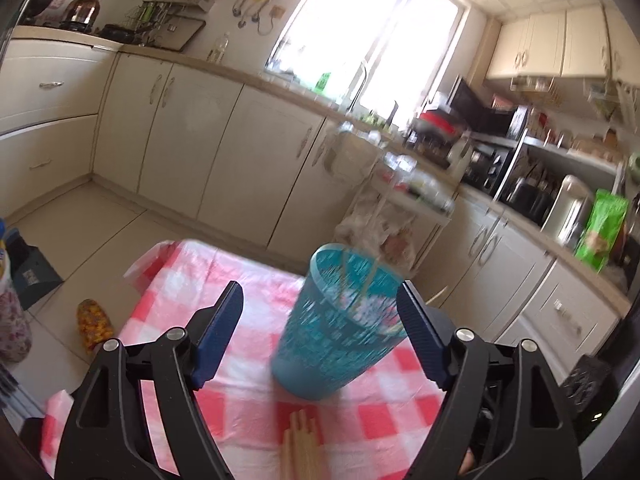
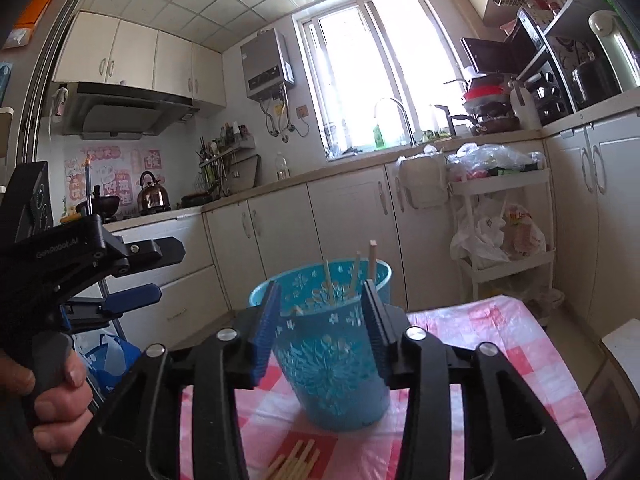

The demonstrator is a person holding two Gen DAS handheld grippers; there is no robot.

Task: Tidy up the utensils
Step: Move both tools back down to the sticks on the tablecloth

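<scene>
Three chopsticks [image 2: 352, 276] are seen standing in the cup [image 2: 332, 364] mid-table, while a pile [image 2: 296, 460] is left lying just near of it, and both the left gripper [image 1: 320, 332] and right gripper [image 2: 320, 332] are spread, nothing pinched.

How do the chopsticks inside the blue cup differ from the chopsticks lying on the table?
The chopsticks in the blue cup stand nearly upright, a few of them, spread apart with their ends above the rim. The chopsticks on the table lie flat on the pink checked cloth, close together in a bundle in front of the cup. Both groups look alike: pale, thin wooden sticks.
</scene>
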